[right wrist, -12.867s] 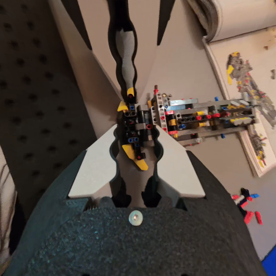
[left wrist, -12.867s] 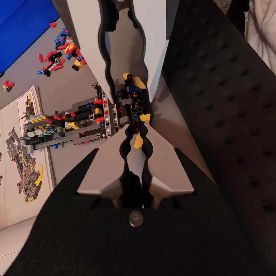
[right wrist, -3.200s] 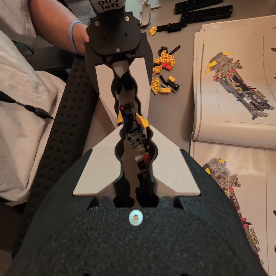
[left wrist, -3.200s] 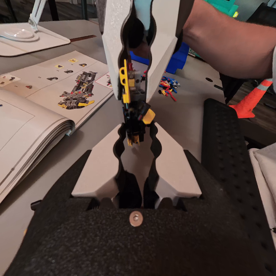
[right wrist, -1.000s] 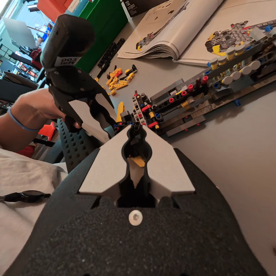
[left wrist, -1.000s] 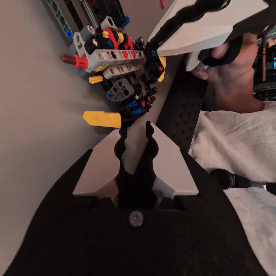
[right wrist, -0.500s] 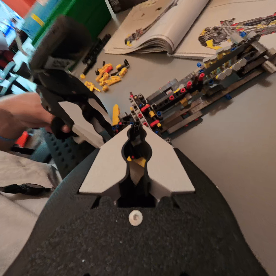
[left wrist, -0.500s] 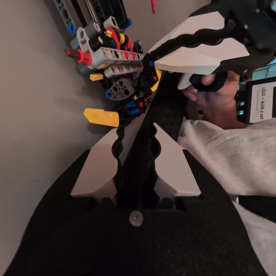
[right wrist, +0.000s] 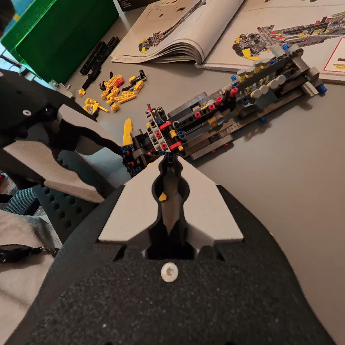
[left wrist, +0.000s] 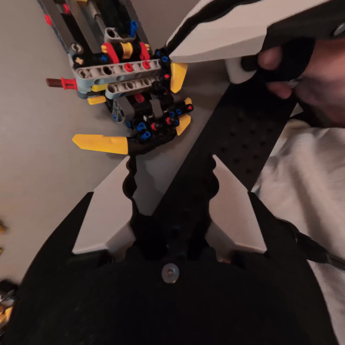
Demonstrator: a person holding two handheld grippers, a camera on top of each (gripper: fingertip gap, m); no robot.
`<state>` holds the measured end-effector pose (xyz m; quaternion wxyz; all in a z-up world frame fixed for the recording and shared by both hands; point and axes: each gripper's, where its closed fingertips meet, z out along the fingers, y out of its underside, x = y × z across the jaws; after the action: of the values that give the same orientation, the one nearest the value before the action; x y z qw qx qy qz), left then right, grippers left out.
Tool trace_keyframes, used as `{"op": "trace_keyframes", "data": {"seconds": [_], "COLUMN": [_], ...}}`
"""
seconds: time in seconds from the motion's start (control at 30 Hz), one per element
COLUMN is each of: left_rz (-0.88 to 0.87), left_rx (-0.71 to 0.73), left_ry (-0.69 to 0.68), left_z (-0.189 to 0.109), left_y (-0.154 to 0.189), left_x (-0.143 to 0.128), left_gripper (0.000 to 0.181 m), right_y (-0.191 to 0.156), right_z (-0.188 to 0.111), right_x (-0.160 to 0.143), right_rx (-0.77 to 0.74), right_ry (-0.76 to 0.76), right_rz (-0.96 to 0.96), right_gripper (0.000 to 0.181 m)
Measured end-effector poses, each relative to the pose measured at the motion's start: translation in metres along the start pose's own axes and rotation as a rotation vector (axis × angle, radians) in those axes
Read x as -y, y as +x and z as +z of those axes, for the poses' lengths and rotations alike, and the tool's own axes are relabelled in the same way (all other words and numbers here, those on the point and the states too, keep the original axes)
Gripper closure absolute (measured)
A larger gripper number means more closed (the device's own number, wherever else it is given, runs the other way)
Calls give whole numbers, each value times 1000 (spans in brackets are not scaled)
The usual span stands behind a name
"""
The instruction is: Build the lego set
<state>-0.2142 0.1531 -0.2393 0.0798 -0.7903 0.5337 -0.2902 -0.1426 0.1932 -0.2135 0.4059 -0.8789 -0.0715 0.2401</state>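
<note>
On the grey tabletop (right wrist: 280, 186), the long lego model (right wrist: 233, 112) is lying toward two o'clock; the right gripper (right wrist: 170, 158), jaws clenched, is pinching its black nose beam while the left gripper (left wrist: 171, 158) is hanging released. Twisting could pop pinned joints loose.

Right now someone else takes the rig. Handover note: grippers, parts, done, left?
Right gripper: shut on the front end of the lego model, which lies on the table.
Left gripper: open, empty, just off the model's nose.
Loose yellow pieces and black beams lie beyond the model; instruction book open behind.
Done: long chassis with front section attached.
Left: the loose pieces are unused, so the build looks unfinished.
</note>
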Motion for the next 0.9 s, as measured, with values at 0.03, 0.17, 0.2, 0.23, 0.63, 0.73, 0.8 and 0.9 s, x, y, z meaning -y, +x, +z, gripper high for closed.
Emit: {"op": "trace_keyframes", "data": {"seconds": [0.03, 0.17, 0.2, 0.23, 0.63, 0.73, 0.8, 0.9], "left_rz": [14, 31, 42, 55, 566, 551, 533, 576], "left_rx": [19, 92, 122, 136, 24, -68, -136, -182], "left_ry": [0, 15, 17, 21, 315, 327, 303, 265], "left_z": [0, -1, -2, -3, -51, -50, -47, -43], "left_y": [0, -10, -14, -16, -8, -6, -6, -10], "left_x": [-1, -2, -2, -2, 39, 41, 38, 32], "left_gripper": [108, 115, 116, 117, 151, 161, 165, 169], "right_y": [0, -1, -1, -2, -57, -63, -69, -70], "right_z": [0, 1, 1, 1, 11, 14, 15, 20], "right_x": [0, -4, -4, -4, 16, 17, 18, 11], "right_rx": [6, 19, 17, 10, 116, 96, 90, 63], "right_ry": [4, -13, -11, -14, 99, 109, 123, 100], "right_rz": [6, 19, 10, 1, -6, -35, -71, -123], "right_gripper": [176, 176, 176, 176, 175, 175, 175, 175]}}
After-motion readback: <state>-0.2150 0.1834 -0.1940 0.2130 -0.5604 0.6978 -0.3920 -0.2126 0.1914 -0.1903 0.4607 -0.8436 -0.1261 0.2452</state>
